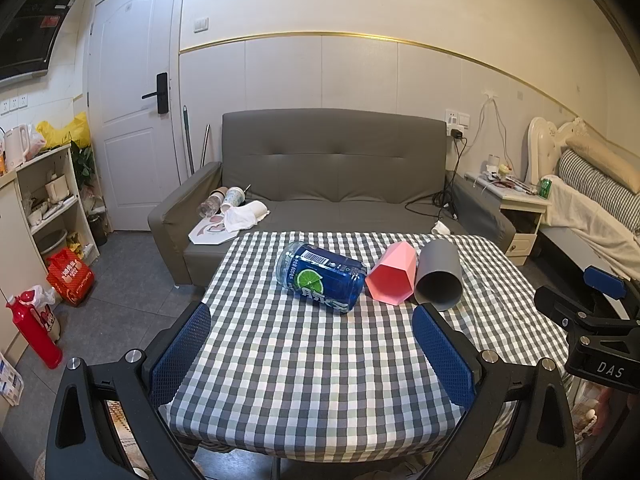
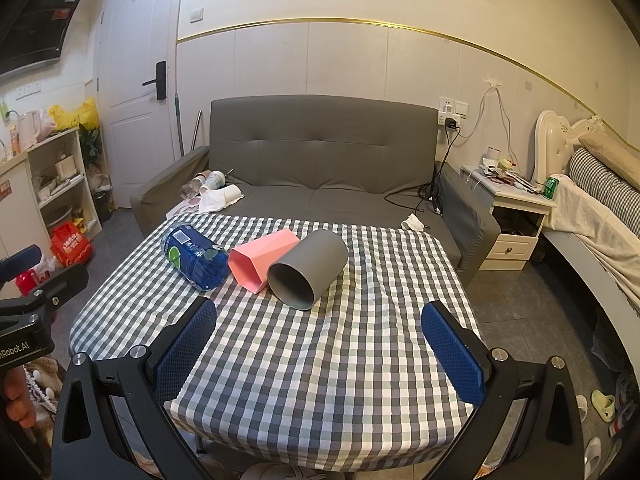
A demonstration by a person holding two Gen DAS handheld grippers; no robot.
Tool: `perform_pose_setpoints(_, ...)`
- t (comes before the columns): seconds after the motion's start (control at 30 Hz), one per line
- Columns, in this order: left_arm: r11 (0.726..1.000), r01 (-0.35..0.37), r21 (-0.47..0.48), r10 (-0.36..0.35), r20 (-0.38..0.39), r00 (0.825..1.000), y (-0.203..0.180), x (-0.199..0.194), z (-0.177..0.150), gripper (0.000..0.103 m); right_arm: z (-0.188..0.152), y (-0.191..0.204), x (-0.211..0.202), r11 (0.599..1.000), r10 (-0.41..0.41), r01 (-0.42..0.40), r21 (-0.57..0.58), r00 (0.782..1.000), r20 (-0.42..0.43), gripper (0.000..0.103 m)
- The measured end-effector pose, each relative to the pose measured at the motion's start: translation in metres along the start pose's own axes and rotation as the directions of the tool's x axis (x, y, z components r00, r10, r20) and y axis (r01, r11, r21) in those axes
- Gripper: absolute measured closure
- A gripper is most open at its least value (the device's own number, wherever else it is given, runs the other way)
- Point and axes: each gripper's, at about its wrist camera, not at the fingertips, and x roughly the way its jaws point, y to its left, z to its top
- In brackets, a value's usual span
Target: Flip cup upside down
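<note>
both grippers, left point(image 1: 312, 354) and right point(image 2: 319, 350), spread wide, empty, poised short of the grey cup point(image 2: 307, 274). cup on its side, mouth toward the tongs, touching the pink hexagonal cup point(image 2: 262, 260); blue lime bottle point(image 2: 194, 256) beyond, likely clutter.

A small one-room home.
Grey sofa point(image 1: 336, 176), bed point(image 1: 592, 200) at right, range hood point(image 1: 28, 40) at left, checked table point(image 1: 320, 360) near.
</note>
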Motion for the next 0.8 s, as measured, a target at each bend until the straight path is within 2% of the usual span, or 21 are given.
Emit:
perform_pose_setpoints(0.63, 1.0, 0.0, -0.014, 0.0, -0.025, 1.0, 0.009, 0.008, -0.004, 0.0, 0.0, 0.011, -0.005, 1.0, 0.018, -0.018, -0.024, 1.0, -0.004, 0.0)
perform_pose_setpoints(0.8, 0.998, -0.023, -0.06, 0.021, -0.048, 0.999, 0.028, 0.019, 0.002, 0.0, 0.006, 0.02, 0.014, 0.998, 0.049, -0.05, -0.046, 0.999, -0.02, 0.0)
